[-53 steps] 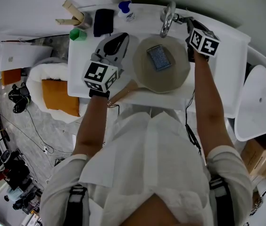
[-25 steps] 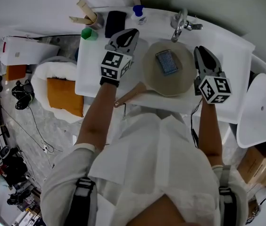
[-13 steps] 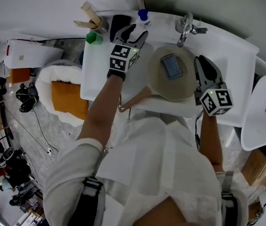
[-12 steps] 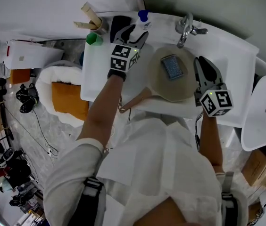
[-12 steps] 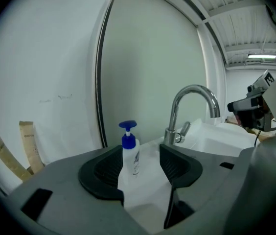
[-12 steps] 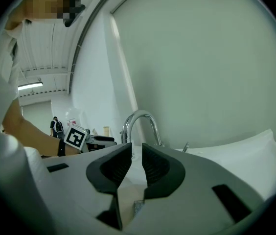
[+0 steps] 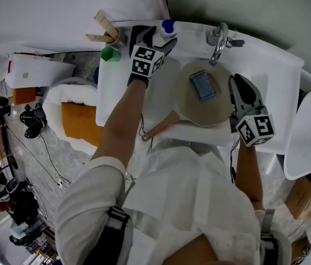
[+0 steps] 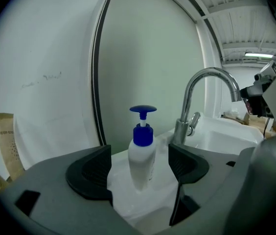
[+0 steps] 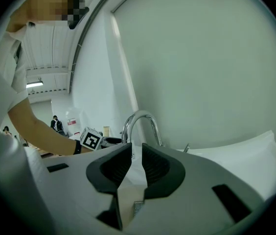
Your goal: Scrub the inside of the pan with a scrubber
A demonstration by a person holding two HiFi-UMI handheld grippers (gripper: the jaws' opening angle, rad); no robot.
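Observation:
A round tan pan (image 7: pixel 202 106) with a wooden handle (image 7: pixel 158 129) lies in the white sink (image 7: pixel 271 65). A blue-grey scrubber (image 7: pixel 203 85) lies inside the pan, untouched. My left gripper (image 7: pixel 154 36) is at the back of the counter, its jaws just opened wide. A white soap bottle with a blue pump (image 8: pixel 142 151) stands just ahead, framed between the left gripper (image 8: pixel 139 161) pads, which do not press it. My right gripper (image 7: pixel 238 86) hovers by the pan's right rim; in its own view the right gripper (image 9: pixel 132 163) shows only a thin slit, with nothing in it.
The curved faucet (image 7: pixel 220 37) rises behind the pan. A green cup (image 7: pixel 107 53) and a holder with wooden utensils (image 7: pixel 103 29) stand at the counter's back left. An orange cushion (image 7: pixel 78 120) lies on the left and a white chair (image 7: pixel 310 142) stands on the right.
My left gripper has moved away along the counter to the soap bottle, and its jaws have opened. The right gripper left the faucet earlier and has kept still beside the pan.

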